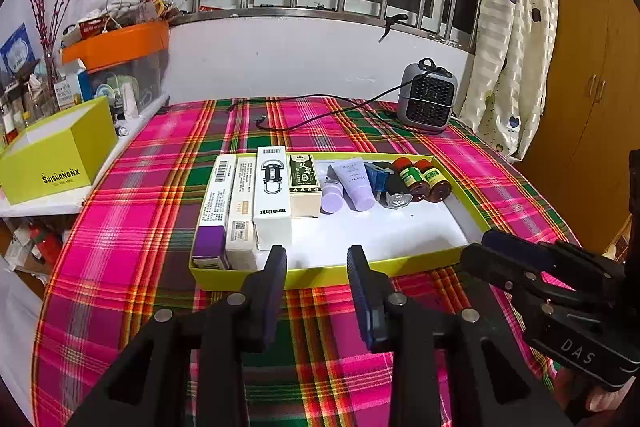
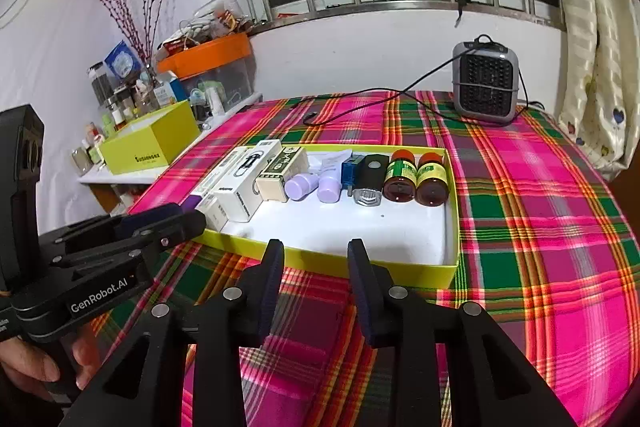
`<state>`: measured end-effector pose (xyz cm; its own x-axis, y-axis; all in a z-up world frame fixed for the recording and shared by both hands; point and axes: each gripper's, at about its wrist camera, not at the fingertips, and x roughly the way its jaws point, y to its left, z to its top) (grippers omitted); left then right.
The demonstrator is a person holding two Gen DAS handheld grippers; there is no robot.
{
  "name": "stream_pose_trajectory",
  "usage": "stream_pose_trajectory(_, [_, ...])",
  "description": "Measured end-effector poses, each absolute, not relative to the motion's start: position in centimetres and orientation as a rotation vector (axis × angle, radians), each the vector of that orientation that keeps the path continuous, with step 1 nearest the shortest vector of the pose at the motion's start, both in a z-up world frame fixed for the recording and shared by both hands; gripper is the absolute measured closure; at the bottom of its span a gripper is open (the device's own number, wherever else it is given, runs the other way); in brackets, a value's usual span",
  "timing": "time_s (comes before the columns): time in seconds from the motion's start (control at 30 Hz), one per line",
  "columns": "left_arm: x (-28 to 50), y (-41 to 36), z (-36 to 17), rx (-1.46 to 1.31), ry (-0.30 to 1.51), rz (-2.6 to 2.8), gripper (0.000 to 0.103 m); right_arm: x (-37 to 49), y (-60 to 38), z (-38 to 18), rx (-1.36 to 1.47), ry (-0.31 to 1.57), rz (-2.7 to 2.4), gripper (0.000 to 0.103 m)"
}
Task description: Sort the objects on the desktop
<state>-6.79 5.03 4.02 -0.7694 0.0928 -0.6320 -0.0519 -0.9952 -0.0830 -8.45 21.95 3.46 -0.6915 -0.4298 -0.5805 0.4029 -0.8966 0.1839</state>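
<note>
A shallow yellow-green tray (image 1: 336, 273) (image 2: 452, 273) sits on the plaid table. In a row along its far side lie several cartons, among them a white flashlight box (image 1: 273, 199) (image 2: 240, 193), two lilac tubes (image 1: 354, 183) (image 2: 316, 185), a black and blue device (image 1: 390, 187) (image 2: 366, 181) and two red-capped bottles (image 1: 422, 179) (image 2: 414, 179). My left gripper (image 1: 318, 259) is open and empty, just before the tray's near edge. My right gripper (image 2: 316, 253) is open and empty at the same edge; it also shows in the left wrist view (image 1: 478, 241).
A grey fan heater (image 1: 428, 97) (image 2: 486, 83) with a black cable stands at the table's far right. A yellow-green box (image 1: 56, 151) (image 2: 150, 139) sits on a cluttered side shelf at the left. A window wall lies behind, curtains at the right.
</note>
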Motion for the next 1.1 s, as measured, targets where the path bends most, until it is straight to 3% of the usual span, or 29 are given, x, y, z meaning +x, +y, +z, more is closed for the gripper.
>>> stream_pose_trajectory(1.1, [-4.0, 4.9, 2.4, -1.102, -0.022, 2.864, 0.070, -5.2, 22.4, 2.8, 0.942, 0.098, -2.539, 0.067])
